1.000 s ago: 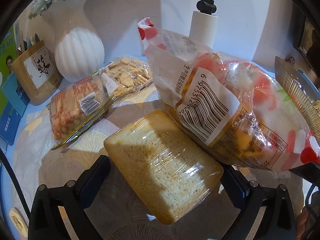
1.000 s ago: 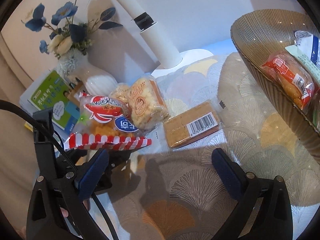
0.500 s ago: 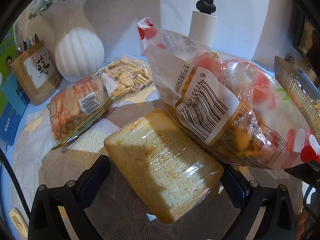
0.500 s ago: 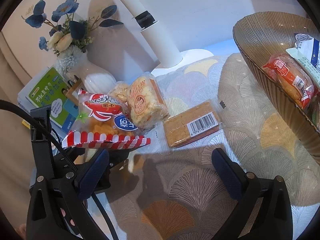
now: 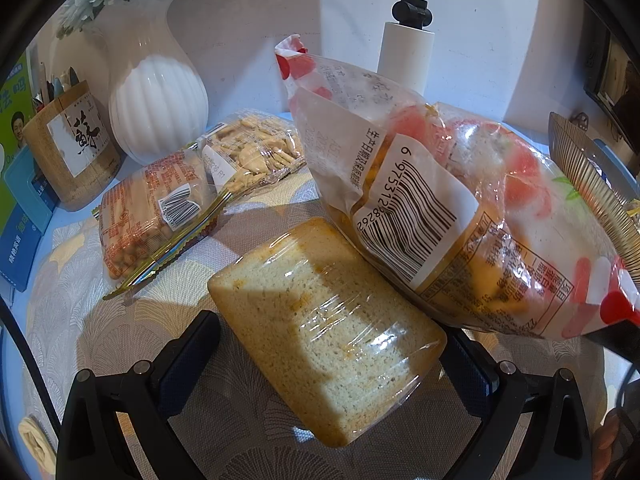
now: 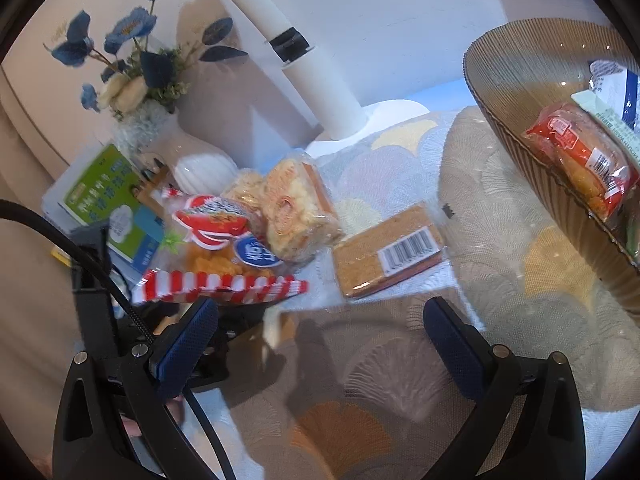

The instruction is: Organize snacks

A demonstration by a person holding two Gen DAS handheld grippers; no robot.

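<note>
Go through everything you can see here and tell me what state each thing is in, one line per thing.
Left gripper: open, straddling the cake.
Right gripper: open, empty, above the cloth.
Plastic-wrapped rectangular sponge cake: sealed, flat on the cloth.
Red-and-white striped snack bag: sealed, propped over the cake's far end.
Two clear cracker packs: sealed, lying side by side.
Ribbed brown glass bowl: holding wrapped snacks.
White ribbed vase: upright.

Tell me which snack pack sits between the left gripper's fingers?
The clear-wrapped tan cake slab; the red-and-white chip bag and two cracker packs lie farther off.

Glossy crinkled plastic snack bag, ribbed bowl
</note>
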